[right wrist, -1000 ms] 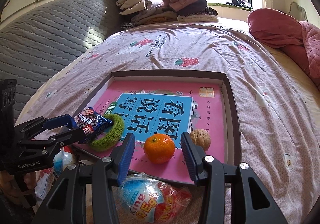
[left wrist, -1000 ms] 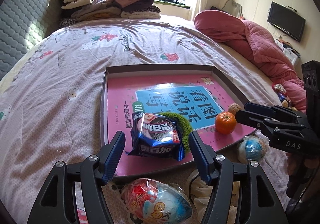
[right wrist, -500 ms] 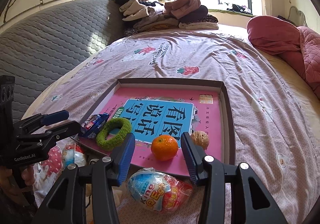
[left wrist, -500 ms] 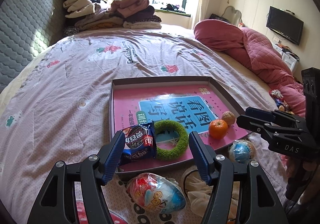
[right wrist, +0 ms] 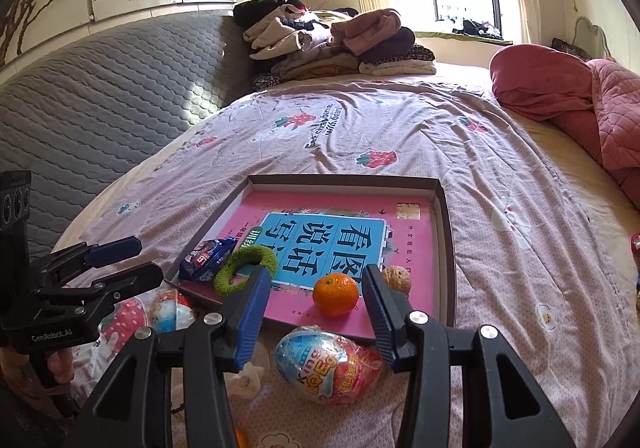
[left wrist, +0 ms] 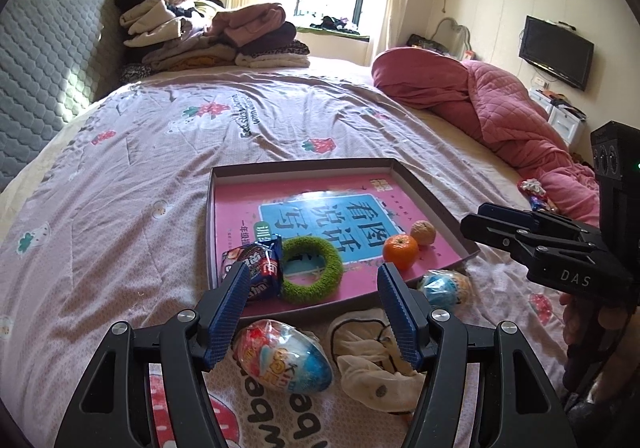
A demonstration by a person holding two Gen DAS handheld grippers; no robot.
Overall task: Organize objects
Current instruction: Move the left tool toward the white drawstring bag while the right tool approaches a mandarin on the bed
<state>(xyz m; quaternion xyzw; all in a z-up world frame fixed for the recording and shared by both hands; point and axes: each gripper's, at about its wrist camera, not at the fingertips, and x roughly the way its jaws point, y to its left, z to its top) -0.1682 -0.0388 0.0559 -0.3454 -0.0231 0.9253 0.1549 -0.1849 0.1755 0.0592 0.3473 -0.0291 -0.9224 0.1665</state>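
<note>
Left wrist view is showing my left hand-held gripper (left wrist: 310, 312) standing wide with nothing between its blue pads. I am taking the tray (left wrist: 434, 203) on the bed (left wrist: 120, 175) as my landmark. Inside it, along the near edge, the snack packet (left wrist: 258, 262) is lying at the left corner, the green ring (left wrist: 312, 268) touching it, then the orange (left wrist: 400, 246) and the walnut (left wrist: 423, 232) side by side. Just outside that near edge are lying a wrapped toy egg (left wrist: 284, 354), a crumpled cloth (left wrist: 372, 356) and a second, smaller egg (left wrist: 444, 286). I am judging the eggs light and stiff under slippery, crinkly film, so I would be gripping across the narrow middle, gently. In the right wrist view my right hand-held gripper (right wrist: 316, 312) is partly open and empty, framing the orange. The cloth is soft; what it is I cannot tell. Something orange at the bottom edge is cut off.
</note>
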